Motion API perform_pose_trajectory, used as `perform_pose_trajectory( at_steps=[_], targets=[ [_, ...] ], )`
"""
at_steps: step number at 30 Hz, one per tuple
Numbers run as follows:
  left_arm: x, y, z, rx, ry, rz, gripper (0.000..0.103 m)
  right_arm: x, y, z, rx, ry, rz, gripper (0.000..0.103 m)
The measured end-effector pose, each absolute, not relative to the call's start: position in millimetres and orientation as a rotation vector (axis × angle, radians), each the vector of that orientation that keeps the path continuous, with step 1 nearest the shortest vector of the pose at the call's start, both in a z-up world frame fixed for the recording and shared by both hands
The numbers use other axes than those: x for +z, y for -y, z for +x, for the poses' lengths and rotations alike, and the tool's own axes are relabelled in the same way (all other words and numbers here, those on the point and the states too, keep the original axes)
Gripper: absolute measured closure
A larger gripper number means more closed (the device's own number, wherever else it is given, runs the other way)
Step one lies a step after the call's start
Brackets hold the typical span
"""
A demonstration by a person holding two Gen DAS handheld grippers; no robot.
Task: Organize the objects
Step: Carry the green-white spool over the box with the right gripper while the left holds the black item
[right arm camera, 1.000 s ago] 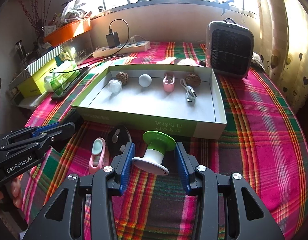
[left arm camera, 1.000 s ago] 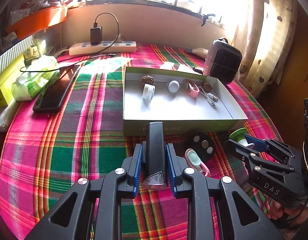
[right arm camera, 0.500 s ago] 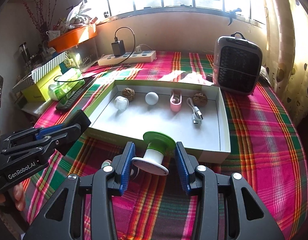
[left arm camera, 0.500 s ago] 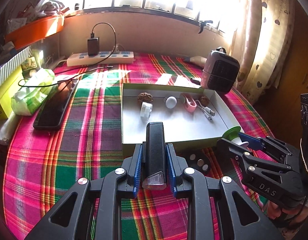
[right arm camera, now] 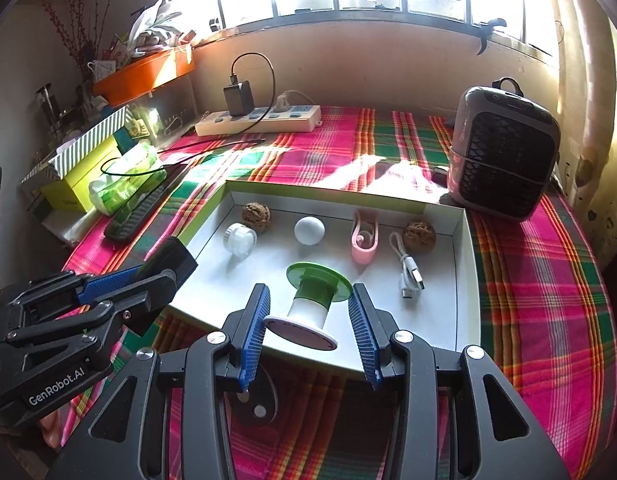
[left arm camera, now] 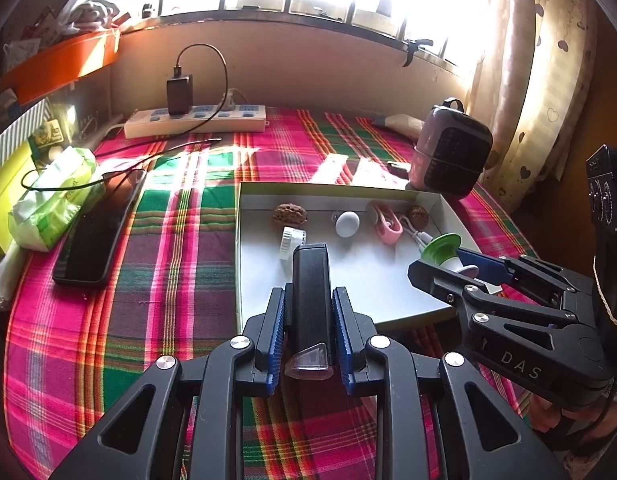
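The shallow white box [right arm camera: 464,280] with the green rim sits in the middle of the plaid-covered bench [right arm camera: 548,300] and, by my reading, is where everything is being gathered. Already lying along its far wall are two walnuts [right arm camera: 255,213], a white ball [right arm camera: 309,230], a small white round cap [right arm camera: 239,239], a pink clip-like holder [right arm camera: 364,240] and a white USB cable [right arm camera: 408,276]. Two more pieces are on their way, each carried above the near part of the box. The left gripper [left arm camera: 308,332] has its fingers closed on a black bar-shaped device [left arm camera: 311,300] with a clear end, over the box's near-left corner. The right gripper [right arm camera: 308,332] has its fingers clamped on the white base of a green-topped spool-like piece [right arm camera: 314,300], over the box's near middle. At least one thing is left outside: a black oval remote [right arm camera: 254,402] with pale buttons lies on the cloth just in front of the box, under the right gripper. So I judge the job well past half done. As for writing, "GenRobot.AI" reads on the left gripper's body in the right wrist view, and "DAS" on the right gripper's body in the left wrist view; the print on the yellow-green carton [right arm camera: 80,188] to the left of the box is too small to read.
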State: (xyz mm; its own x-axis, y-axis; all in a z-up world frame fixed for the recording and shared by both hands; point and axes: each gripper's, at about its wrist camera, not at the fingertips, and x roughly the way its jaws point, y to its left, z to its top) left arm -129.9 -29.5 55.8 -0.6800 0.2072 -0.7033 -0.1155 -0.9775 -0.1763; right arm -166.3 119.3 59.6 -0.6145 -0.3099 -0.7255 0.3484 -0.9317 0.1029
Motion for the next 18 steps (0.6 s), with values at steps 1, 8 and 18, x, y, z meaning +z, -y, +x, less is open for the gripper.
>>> perform_pose_trajectory(
  at_steps=[1, 8, 18],
  targets=[
    [54, 21, -138, 2.722, 0.173, -1.163, 0.082, 59, -118, -170, -2.529, -0.073, 1.129, 0.061],
    [47, 17, -154, 2.712, 0.177, -1.194, 0.082, 53, -113, -194, -2.493, -0.062, 1.154, 0.061],
    [40, 18, -166, 2.707, 0.182, -1.220, 0.082, 48, -98, -225, -2.400, -0.075, 1.188, 0.061]
  ],
)
